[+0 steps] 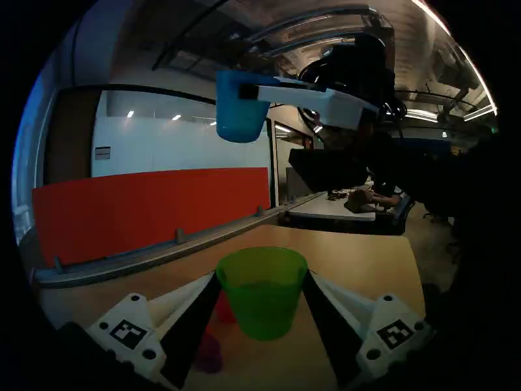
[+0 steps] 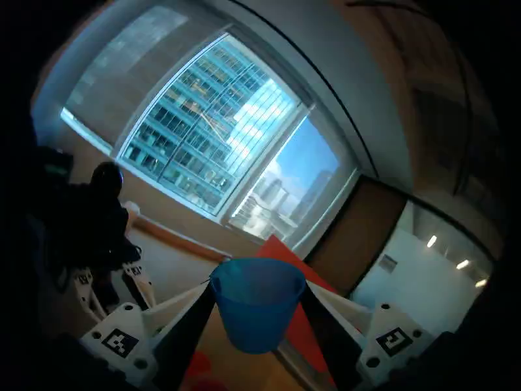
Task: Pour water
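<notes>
L gripper [image 1: 260, 281] clamps green cup [image 1: 262, 300] at mid-wall, upright, over table [image 1: 365, 251]. R gripper [image 2: 257, 290] clamps blue cup [image 1: 239, 111], high above and beyond green cup. Both cups prob. light, thin plastic, flexible, slick: grip below rim, moderate force. Water level: cannot tell.

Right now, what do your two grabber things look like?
Both match. The left gripper and right gripper each have two long white fingers with black inner pads, widening to chunky white blocks with small screws. Each block carries a square black-and-white marker. Bulky black gear sits behind the right one's fingers.
</notes>
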A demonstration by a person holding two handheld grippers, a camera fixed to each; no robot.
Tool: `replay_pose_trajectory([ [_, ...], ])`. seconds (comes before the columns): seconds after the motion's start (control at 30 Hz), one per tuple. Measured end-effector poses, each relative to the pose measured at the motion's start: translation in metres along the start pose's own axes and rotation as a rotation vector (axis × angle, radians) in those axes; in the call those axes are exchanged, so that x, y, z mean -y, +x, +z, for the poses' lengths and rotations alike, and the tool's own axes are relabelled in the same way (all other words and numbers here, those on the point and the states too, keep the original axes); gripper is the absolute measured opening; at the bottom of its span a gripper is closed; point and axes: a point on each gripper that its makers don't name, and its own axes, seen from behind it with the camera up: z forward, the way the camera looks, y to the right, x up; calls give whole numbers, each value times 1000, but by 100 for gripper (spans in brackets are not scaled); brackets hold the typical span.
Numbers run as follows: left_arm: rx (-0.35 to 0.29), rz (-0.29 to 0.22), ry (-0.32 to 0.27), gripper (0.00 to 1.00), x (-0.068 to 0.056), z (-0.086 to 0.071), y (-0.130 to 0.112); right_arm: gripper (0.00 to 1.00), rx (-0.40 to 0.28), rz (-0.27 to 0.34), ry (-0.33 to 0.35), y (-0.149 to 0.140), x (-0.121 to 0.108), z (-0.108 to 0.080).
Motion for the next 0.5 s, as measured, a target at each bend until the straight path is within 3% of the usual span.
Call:
replay_pose_trajectory([
  [0.2, 3, 7, 1, 87, 1, 0, 0, 91, -29, 250, 60, 12, 11, -2],
  [0.3, 1, 7, 4, 87, 2, 0, 1, 91, -32, 329, 73, 14, 13, -2],
  [0.5, 2, 9, 6, 87, 2, 0, 2, 91, -36, 405, 87, 14, 14, -3],
])
